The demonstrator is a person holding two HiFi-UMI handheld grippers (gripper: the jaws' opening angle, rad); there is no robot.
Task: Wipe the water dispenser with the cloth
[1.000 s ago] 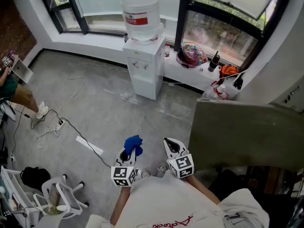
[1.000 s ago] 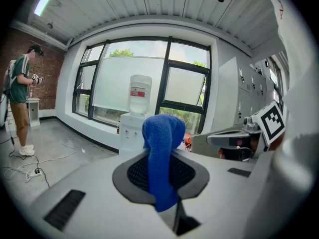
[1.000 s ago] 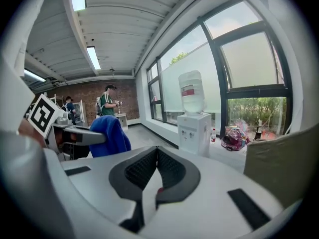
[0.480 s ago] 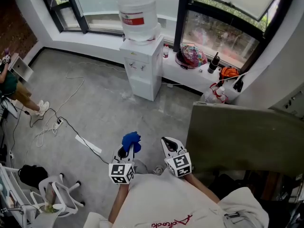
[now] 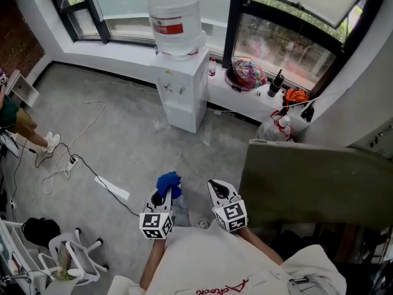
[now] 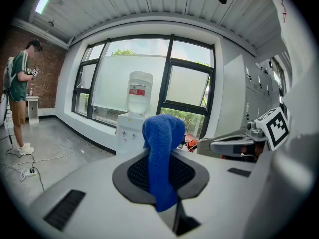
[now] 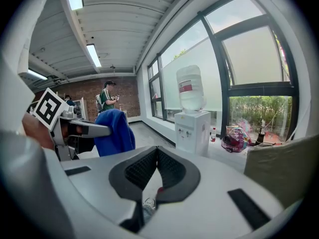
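The white water dispenser [image 5: 179, 91] stands against the window wall with a large clear bottle [image 5: 175, 17] on top, well ahead of both grippers across the grey floor. My left gripper [image 5: 161, 196] is shut on a blue cloth [image 5: 167, 183] that bunches up above its jaws. In the left gripper view the cloth [image 6: 162, 133] hangs over the left gripper [image 6: 160, 158], partly covering the dispenser [image 6: 129, 133] behind it. My right gripper [image 5: 218, 192] is beside the left one, shut with nothing in it. The right gripper [image 7: 156, 151] view shows its pads meeting, the dispenser [image 7: 192, 131] beyond, and the cloth [image 7: 114, 131] at left.
A person [image 5: 9, 112] stands at the far left. Cables and a power strip [image 5: 70, 161] lie on the floor. A white chair [image 5: 73, 251] is at lower left. The sill right of the dispenser holds a colourful bag [image 5: 249, 71] and bottles. An olive board [image 5: 313, 177] fills the right.
The head view has drifted, so the dispenser sits slightly further left and lower in it. Both grippers stay side by side in front of the body, with the cloth still held.
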